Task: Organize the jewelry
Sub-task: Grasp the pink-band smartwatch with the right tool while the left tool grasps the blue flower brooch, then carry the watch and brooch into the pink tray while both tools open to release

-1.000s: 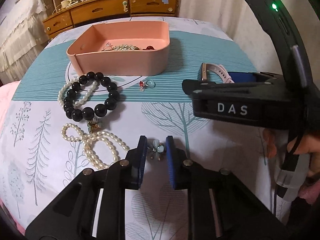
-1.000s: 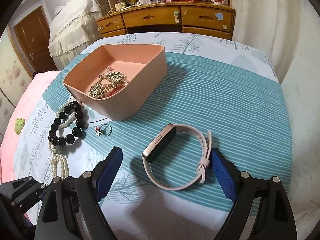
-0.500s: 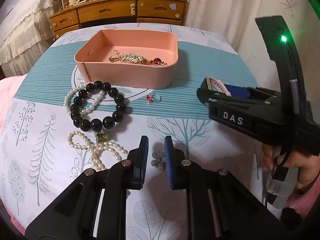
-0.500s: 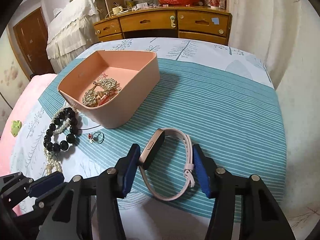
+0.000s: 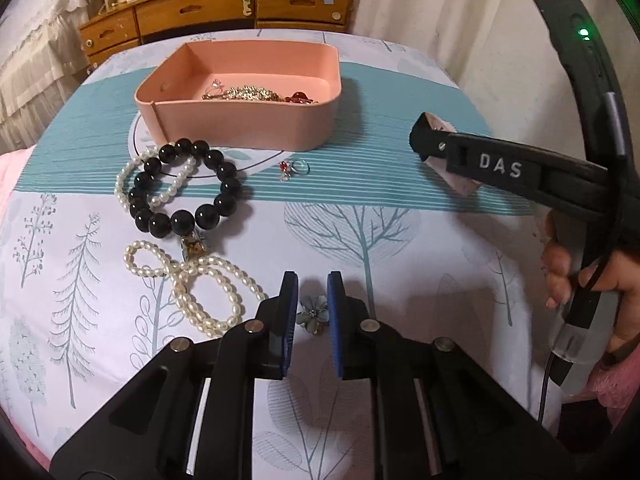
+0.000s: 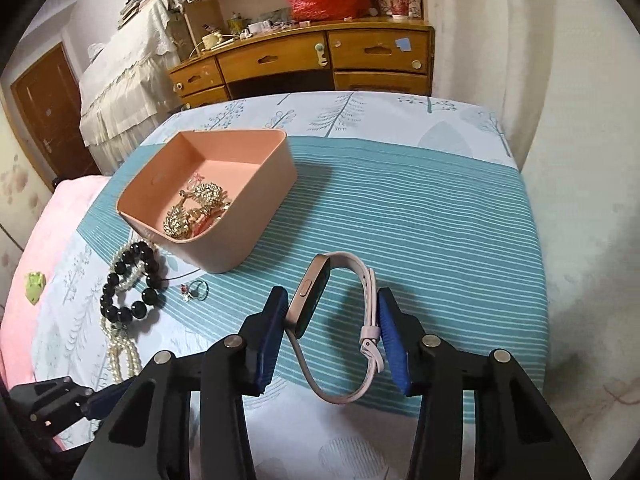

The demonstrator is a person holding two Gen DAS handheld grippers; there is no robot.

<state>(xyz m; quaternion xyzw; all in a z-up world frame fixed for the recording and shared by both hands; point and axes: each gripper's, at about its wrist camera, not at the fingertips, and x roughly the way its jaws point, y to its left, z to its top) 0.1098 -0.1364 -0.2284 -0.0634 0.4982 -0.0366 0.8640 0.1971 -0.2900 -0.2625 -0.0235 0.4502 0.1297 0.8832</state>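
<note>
My right gripper [image 6: 332, 322] is shut on a pink-strapped watch [image 6: 320, 292] and holds it lifted above the bed; it shows from the side in the left wrist view [image 5: 424, 144]. My left gripper [image 5: 312, 312] is shut on a small grey-green flower brooch [image 5: 314, 312], held off the sheet. A pink box [image 5: 244, 92] holds gold jewelry [image 6: 192, 208]. In front of it lie a black bead bracelet [image 5: 180, 188], a pearl bracelet [image 5: 128, 176], a pearl necklace [image 5: 200, 288] and a ring with a red stone [image 5: 294, 168].
The items lie on a bed with a teal-striped, tree-print sheet [image 6: 420, 220]. A wooden dresser [image 6: 320, 60] stands behind it, and a wall [image 6: 580, 120] runs along the right side. A pink blanket [image 6: 36, 248] lies at the left.
My right gripper closed on the watch and lifted it off the sheet. My left gripper rose with the flower brooch between its pads.
</note>
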